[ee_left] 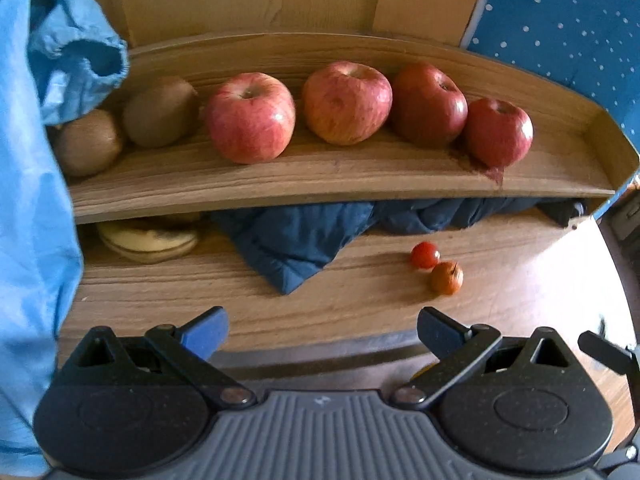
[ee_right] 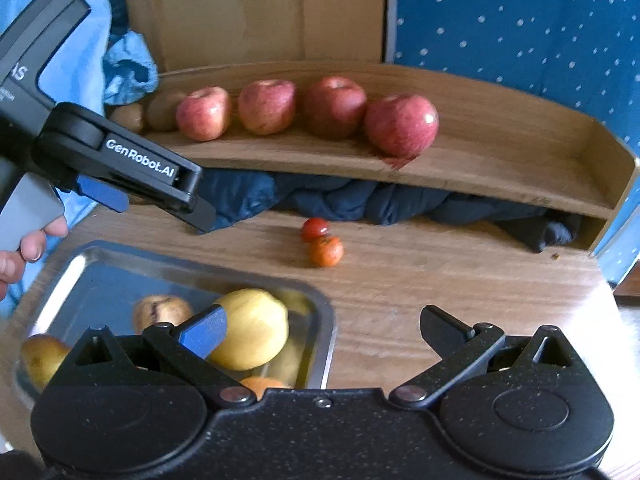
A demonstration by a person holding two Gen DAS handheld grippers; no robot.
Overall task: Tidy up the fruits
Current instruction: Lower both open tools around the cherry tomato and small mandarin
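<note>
- Apples (ee_left: 250,118), four in a row on upper-frame shelf (ee_left: 320,184), sorted beside kiwis (ee_left: 160,112).
- Left gripper (ee_left: 322,330), right gripper (ee_right: 324,330): fingers spread, empty (between picks, likely).
- Tray (ee_right: 326,320), lower left, holds yellow fruit awaiting sorting.

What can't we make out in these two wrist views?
- Bananas, left wrist view: mostly hidden under the shelf edge; count unclear.
- Left kiwi, left wrist view: partly covered by the blue sleeve.
- Metal tray, right wrist view: near part blocked by the right claw; the orange fruit is barely visible.
- Dark blue cloth, both views: extent under the shelf hidden.
</note>
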